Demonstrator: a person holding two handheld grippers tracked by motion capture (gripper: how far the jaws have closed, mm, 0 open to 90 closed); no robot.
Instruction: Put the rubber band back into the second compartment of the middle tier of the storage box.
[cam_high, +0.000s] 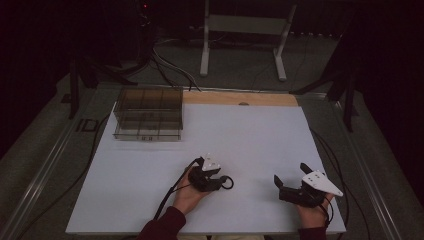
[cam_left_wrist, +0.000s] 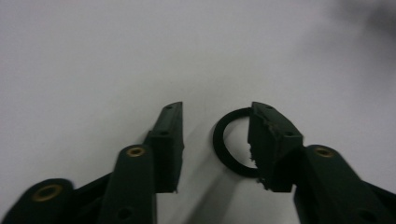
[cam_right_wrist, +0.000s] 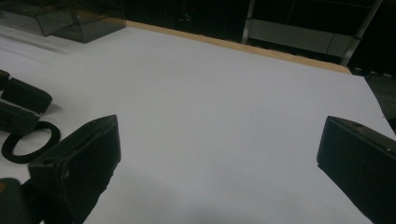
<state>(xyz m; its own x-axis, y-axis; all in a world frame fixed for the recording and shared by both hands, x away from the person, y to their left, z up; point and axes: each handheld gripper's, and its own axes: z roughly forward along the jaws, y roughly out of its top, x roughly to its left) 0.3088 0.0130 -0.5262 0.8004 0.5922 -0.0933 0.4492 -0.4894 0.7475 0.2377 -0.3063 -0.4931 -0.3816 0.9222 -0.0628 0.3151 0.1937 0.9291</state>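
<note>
A thin black ring (cam_left_wrist: 222, 140) lies flat on the white table (cam_high: 250, 135). My left gripper (cam_left_wrist: 217, 106) is lowered over it with its jaws apart. The right-hand jaw covers the ring's far side, the ring's other arc lies in the gap, and the left-hand jaw stands clear of it. In the high view the ring (cam_high: 228, 182) pokes out just right of the left gripper (cam_high: 220, 180) near the table's front middle. My right gripper (cam_high: 290, 172) rests at the front right with its jaws wide open and nothing between them. In the right gripper view (cam_right_wrist: 219, 126) the ring (cam_right_wrist: 52, 135) lies at the left.
A clear plastic compartment box (cam_high: 148, 114) stands at the table's back left. A wooden strip (cam_high: 240, 98) runs along the far edge. Beyond it are a metal frame (cam_high: 245, 25) and cables on the floor. Black cables trail from both grippers toward the front edge.
</note>
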